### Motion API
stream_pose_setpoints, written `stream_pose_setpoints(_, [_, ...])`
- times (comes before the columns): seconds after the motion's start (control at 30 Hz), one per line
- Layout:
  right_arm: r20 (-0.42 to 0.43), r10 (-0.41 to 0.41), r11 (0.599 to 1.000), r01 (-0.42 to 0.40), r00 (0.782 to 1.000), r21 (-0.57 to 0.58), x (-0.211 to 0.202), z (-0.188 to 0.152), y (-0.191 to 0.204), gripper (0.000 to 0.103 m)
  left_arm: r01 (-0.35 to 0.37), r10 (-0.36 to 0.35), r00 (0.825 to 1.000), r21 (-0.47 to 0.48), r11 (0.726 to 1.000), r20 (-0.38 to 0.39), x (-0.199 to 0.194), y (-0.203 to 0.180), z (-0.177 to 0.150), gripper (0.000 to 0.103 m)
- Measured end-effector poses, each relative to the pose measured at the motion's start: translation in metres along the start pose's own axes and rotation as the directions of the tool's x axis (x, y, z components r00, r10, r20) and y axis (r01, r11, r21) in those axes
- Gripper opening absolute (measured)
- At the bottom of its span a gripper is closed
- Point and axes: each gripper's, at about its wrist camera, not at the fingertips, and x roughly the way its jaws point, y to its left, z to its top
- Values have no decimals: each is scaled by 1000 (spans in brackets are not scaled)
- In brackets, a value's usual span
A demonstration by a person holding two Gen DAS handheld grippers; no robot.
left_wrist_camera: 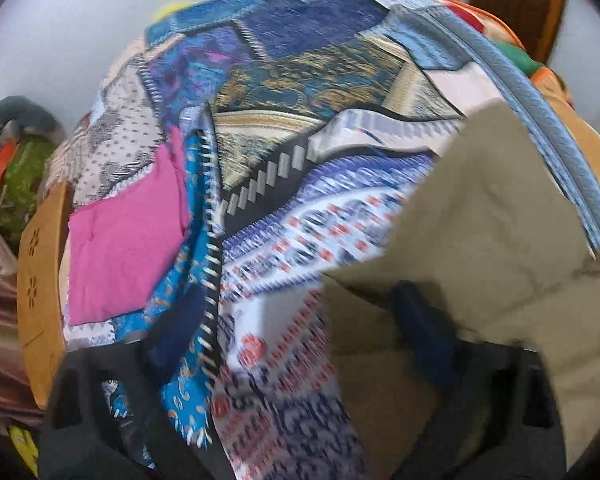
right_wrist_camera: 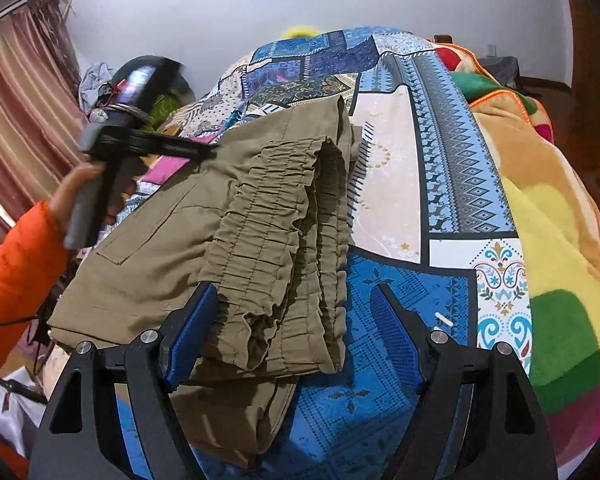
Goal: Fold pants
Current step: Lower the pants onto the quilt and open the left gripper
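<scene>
The olive-khaki pants (right_wrist_camera: pixel 236 240) lie folded over on a patchwork bedspread (right_wrist_camera: pixel 400 168), with the gathered elastic waistband (right_wrist_camera: pixel 296 216) doubled on top. My right gripper (right_wrist_camera: pixel 296 332) is open, its blue pads either side of the waistband's near end, the left pad (right_wrist_camera: pixel 188 340) touching the cloth. My left gripper (right_wrist_camera: pixel 204 150), seen in the right wrist view, reaches onto the far left edge of the pants. In the left wrist view the pants (left_wrist_camera: pixel 492 240) fill the right side and drape over one blue pad (left_wrist_camera: pixel 420 328); the gripper's state is unclear.
A pink cloth (left_wrist_camera: pixel 124 248) lies on the bedspread at left. A bright fleece blanket (right_wrist_camera: pixel 548 220) is bunched along the right side. A wooden bed end (left_wrist_camera: pixel 40 292), a curtain (right_wrist_camera: pixel 16 128) and clutter (right_wrist_camera: pixel 140 92) stand at left.
</scene>
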Motion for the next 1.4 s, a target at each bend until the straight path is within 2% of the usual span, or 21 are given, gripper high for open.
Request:
stream_pose_setpoints(0.13, [-1, -14, 1000, 14, 1000, -13, 3, 4, -2, 75, 74, -74, 997, -55, 996, 1, 7, 14, -10, 103])
stream_pose_setpoints(0.33, [18, -92, 996, 92, 996, 22, -3, 16, -12, 75, 42, -42, 999, -95, 995, -5, -5, 25, -35, 103])
stream_pose_setpoints(0.53, [54, -116, 993, 115, 992, 33, -26, 16, -15, 75, 1, -2, 1000, -152, 988, -9, -39, 39, -86, 103])
stream_pose_setpoints(0.83, [72, -94, 995, 95, 993, -12, -43, -2, 7, 75, 56, -61, 998, -252, 966, -9, -97, 42, -179, 103])
stream_pose_setpoints(0.9, [60, -78, 996, 80, 995, -26, -41, -9, 11, 75, 46, -43, 999, -263, 964, 17, -112, 37, -196, 103])
stream_pose_setpoints(0.93, [55, -71, 997, 73, 996, -31, -40, -11, 14, 73, 35, -29, 999, -257, 966, 25, -118, 34, -200, 103])
stream_pose_setpoints(0.97, [49, -66, 997, 68, 997, -42, -38, -15, 16, 63, 26, -18, 999, -250, 968, 33, -124, 33, -203, 103])
stream_pose_setpoints(1.03, [31, -67, 996, 69, 997, -59, -35, -19, 20, 52, 3, 17, 997, -256, 967, 77, -141, 34, -204, 92])
stream_pose_setpoints(1.07, [27, -77, 995, 78, 997, -63, -34, -19, 22, 52, 3, 26, 994, -263, 965, 106, -151, 35, -202, 90])
stream_pose_setpoints(1.17, [48, -76, 995, 79, 996, -65, -38, -15, 26, 51, 59, -3, 980, -275, 960, 201, -178, 41, -193, 83])
stream_pose_setpoints(1.2, [59, -69, 995, 73, 996, -63, -41, -12, 27, 51, 80, -16, 973, -274, 958, 229, -185, 40, -189, 76])
stream_pose_setpoints(1.23, [71, -60, 996, 64, 996, -60, -43, -8, 29, 51, 105, -40, 970, -263, 959, 240, -188, 38, -184, 67])
stream_pose_setpoints(1.3, [91, -38, 997, 43, 995, -58, -44, -2, 32, 51, 151, -91, 967, -247, 957, 239, -186, 31, -176, 57])
stream_pose_setpoints(1.4, [127, -16, 997, 26, 992, -77, -44, 6, 44, 51, 218, -173, 965, -234, 948, 198, -169, 21, -172, 47])
